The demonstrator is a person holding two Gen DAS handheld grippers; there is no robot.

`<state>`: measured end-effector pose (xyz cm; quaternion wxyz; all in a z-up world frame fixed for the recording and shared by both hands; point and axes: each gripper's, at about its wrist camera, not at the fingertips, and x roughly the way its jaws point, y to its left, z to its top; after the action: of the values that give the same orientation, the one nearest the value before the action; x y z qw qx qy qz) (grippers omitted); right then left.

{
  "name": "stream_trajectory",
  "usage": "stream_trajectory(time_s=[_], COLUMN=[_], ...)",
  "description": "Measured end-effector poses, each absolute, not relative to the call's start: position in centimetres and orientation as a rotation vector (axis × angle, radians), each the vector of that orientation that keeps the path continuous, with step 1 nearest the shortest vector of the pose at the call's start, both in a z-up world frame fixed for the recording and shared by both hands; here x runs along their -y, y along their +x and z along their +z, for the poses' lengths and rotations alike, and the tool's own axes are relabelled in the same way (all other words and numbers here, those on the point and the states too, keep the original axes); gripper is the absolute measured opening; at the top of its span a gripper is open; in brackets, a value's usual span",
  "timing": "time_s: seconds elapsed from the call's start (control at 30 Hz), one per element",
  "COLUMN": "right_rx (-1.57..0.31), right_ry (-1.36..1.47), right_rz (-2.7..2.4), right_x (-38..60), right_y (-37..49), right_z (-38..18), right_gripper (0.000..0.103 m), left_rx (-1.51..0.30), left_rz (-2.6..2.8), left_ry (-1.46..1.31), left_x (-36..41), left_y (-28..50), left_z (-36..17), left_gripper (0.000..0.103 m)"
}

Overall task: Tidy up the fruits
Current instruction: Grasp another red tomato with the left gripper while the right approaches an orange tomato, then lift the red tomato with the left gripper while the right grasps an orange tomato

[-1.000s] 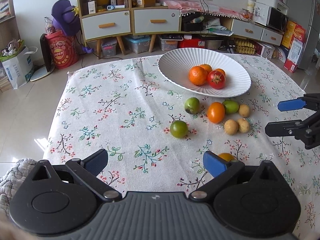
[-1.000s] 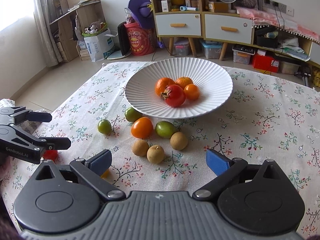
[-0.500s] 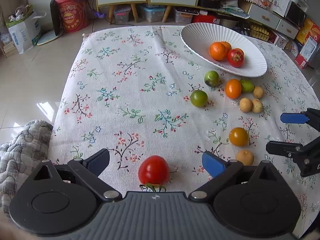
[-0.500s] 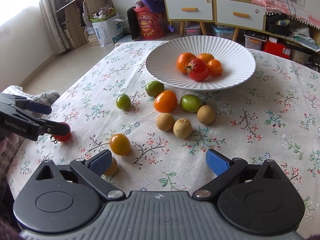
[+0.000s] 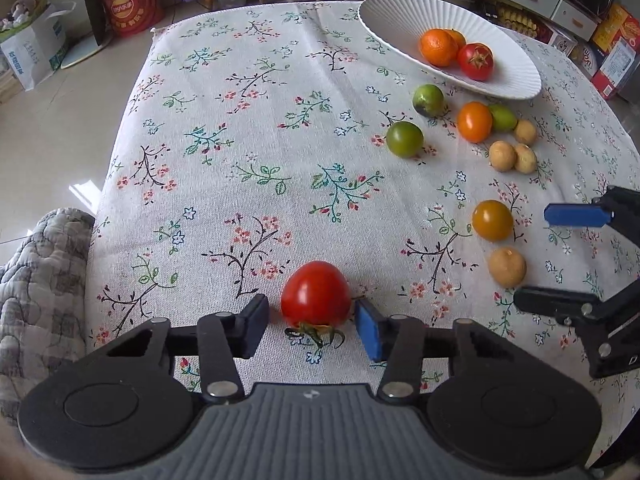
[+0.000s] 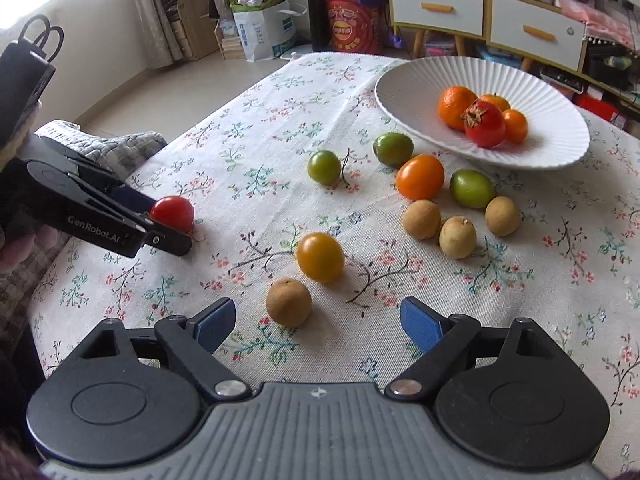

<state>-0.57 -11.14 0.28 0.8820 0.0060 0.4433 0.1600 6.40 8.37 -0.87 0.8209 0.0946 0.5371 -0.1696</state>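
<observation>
Your left claw [image 5: 312, 322] points steeply down at the near edge of the surface [image 5: 248, 128], which is covered by a floral cloth. Its jaws are closing and now stand narrow, with the red tomato [image 5: 316, 294] between them. The blue right pad sits just beside the tomato's flank; a thin gap shows at the dark left pad. You cannot tell whether the pads press yet. The tomato rests on the cloth with its green calyx toward the claw body.

Your right claw [image 6: 318, 320] stands wide, and its jaws are closing. Nothing is gripped. A brown round fruit [image 6: 289, 302] lies on the cloth just ahead of the gap, nearer the left pad. An amber tomato [image 6: 320, 257] lies just beyond it.

Location of the remaining fruit, as seen from the right wrist view:
- The white ribbed bowl [image 6: 408, 80] stands at the far right of the surface. It holds 3 orange fruits and 1 red fruit [image 6: 485, 123] with a dried calyx.
- In front of the bowl lie 2 green tomatoes [image 6: 324, 167], 1 orange tomato [image 6: 420, 176] and 1 lime-green fruit [image 6: 472, 189].
- 3 brown round fruits [image 6: 458, 237] cluster just in front of those.

A quilted blanket [image 5: 36, 280] hangs beside the left edge of the surface. A cabinet [image 6: 480, 12] with orange drawer handles stands against the far wall.
</observation>
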Motion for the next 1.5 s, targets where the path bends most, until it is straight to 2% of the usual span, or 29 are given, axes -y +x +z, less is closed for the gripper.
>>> stream_trajectory(time_s=[0.07,0.13,0.2,0.4,0.83,0.93,1.0,1.5], right_rx=[-0.880,-0.853,-0.837,-0.829,-0.877,-0.872,-0.867,-0.880], right_ry=[0.004,0.008,0.018,0.031,0.031,0.001,-0.019,-0.002], right_rz=[0.292,0.255,0.231,0.204,0.085,0.073,0.068,0.144], right_x=[11.5,12.1,12.3,12.1,11.5,11.2,11.1,11.7], right_y=[0.0,0.8,1.6,4.0,6.5,6.6,6.6,5.4], right_z=[0.8,1.1,1.1,0.4,-1.4,-1.6,-1.5,0.3], right_gripper=[0.081,0.075,0.062,0.043,0.039,0.036,0.028,0.027], left_rx=[-1.136,-1.127,-1.115,-1.058,-1.037,-1.037,-1.035,-1.006], left_rz=[-0.364,-0.371,-0.381,-0.411,-0.441,-0.446,-0.444,-0.424], left_ry=[0.198,0.197,0.194,0.177,0.141,0.141,0.145,0.118], left_x=[-8.4,-8.2,-7.9,-6.9,-5.9,-5.8,-5.7,-5.9], left_y=[6.3,6.3,6.2,5.8,6.0,5.9,5.9,6.2], left_z=[-0.7,-0.6,-0.5,-0.1,-0.6,-0.6,-0.6,0.0], left_gripper=[0.032,0.032,0.031,0.031,0.032,0.032,0.032,0.031])
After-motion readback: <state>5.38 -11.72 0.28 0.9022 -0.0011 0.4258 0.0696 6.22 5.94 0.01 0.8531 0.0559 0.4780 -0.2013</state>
